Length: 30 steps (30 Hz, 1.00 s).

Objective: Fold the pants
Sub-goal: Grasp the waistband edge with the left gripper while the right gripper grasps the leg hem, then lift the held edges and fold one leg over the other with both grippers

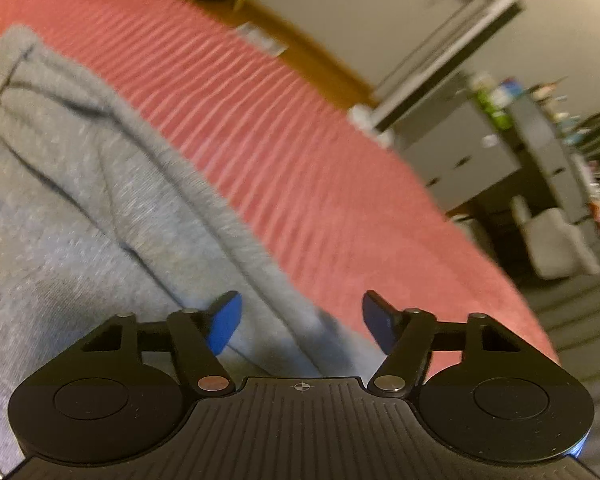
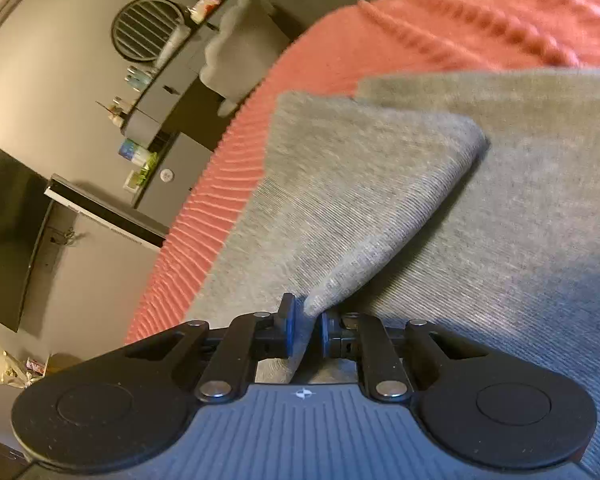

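Observation:
Grey sweatpants lie on a red ribbed bedspread. My left gripper is open and empty, with its blue pads spread just above the pants' edge where it meets the bedspread. In the right wrist view the pants fill the right side. My right gripper is shut on a fold of the grey fabric, and a lifted flap of the pants rises from the pads and drapes over the flat layer.
The red bedspread ends at a rounded edge. Beyond it stand grey drawers with small items on top, a dark TV screen, a grey chair and a striped rug.

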Each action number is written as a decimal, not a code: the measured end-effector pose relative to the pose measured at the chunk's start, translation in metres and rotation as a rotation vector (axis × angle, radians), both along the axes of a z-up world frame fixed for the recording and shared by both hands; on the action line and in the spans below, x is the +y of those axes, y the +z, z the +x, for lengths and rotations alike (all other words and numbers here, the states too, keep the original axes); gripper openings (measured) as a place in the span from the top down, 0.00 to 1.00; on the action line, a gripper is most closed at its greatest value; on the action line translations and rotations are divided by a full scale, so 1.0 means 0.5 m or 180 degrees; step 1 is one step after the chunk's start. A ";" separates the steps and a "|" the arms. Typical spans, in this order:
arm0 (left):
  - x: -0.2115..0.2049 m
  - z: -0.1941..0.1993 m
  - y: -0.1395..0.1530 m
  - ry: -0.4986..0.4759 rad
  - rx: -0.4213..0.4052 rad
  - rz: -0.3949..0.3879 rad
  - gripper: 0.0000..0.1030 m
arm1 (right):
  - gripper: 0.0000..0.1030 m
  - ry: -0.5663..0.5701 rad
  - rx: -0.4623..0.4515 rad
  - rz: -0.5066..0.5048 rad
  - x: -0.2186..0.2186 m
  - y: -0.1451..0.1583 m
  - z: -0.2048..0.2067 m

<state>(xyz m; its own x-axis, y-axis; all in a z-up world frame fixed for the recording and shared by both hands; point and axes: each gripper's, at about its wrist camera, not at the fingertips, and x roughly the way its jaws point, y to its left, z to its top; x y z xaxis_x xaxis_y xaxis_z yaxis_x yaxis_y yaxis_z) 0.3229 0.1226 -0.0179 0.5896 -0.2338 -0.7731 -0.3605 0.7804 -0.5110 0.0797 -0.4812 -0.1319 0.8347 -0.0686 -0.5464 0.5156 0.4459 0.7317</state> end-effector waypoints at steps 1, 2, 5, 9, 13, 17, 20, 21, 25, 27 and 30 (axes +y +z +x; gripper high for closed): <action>0.003 0.007 -0.009 0.0017 0.0075 -0.0046 0.43 | 0.87 0.0000 -0.0011 0.0000 -0.004 -0.002 0.006; 0.009 0.012 -0.018 0.0023 0.0086 -0.0115 0.45 | 0.87 -0.0003 -0.0027 -0.0005 -0.006 0.000 0.012; 0.026 0.018 -0.052 0.0056 0.0102 -0.0282 0.54 | 0.86 -0.0009 -0.0033 -0.0043 -0.008 -0.002 0.022; 0.061 -0.013 -0.075 0.0186 0.0151 -0.0546 0.93 | 0.87 -0.0076 -0.0086 0.0015 -0.007 -0.008 0.015; 0.078 -0.078 -0.021 0.0161 -0.0064 -0.0474 0.94 | 0.95 -0.0080 -0.0089 -0.0048 -0.004 0.011 0.004; 0.078 -0.225 0.092 -0.0110 -0.0630 -0.0083 0.94 | 0.96 -0.0076 -0.0404 -0.0062 0.004 0.084 -0.058; 0.103 -0.367 0.135 -0.0210 -0.0827 -0.0114 0.94 | 0.96 -0.0041 -0.0519 -0.0275 0.008 0.141 -0.120; 0.109 -0.416 0.137 -0.0257 -0.0850 -0.0130 0.94 | 0.96 -0.0038 -0.0544 -0.0323 0.007 0.153 -0.147; 0.109 -0.554 0.075 -0.0271 -0.0566 -0.0155 0.93 | 0.96 -0.0008 -0.0223 -0.0558 -0.006 0.153 -0.219; 0.106 -0.574 0.029 -0.0248 -0.0408 -0.0079 0.91 | 0.95 -0.0005 0.0220 -0.0500 -0.017 0.120 -0.223; 0.146 -0.574 -0.001 0.0083 -0.0397 0.0047 0.54 | 0.88 0.0007 0.0567 -0.0208 -0.032 0.071 -0.218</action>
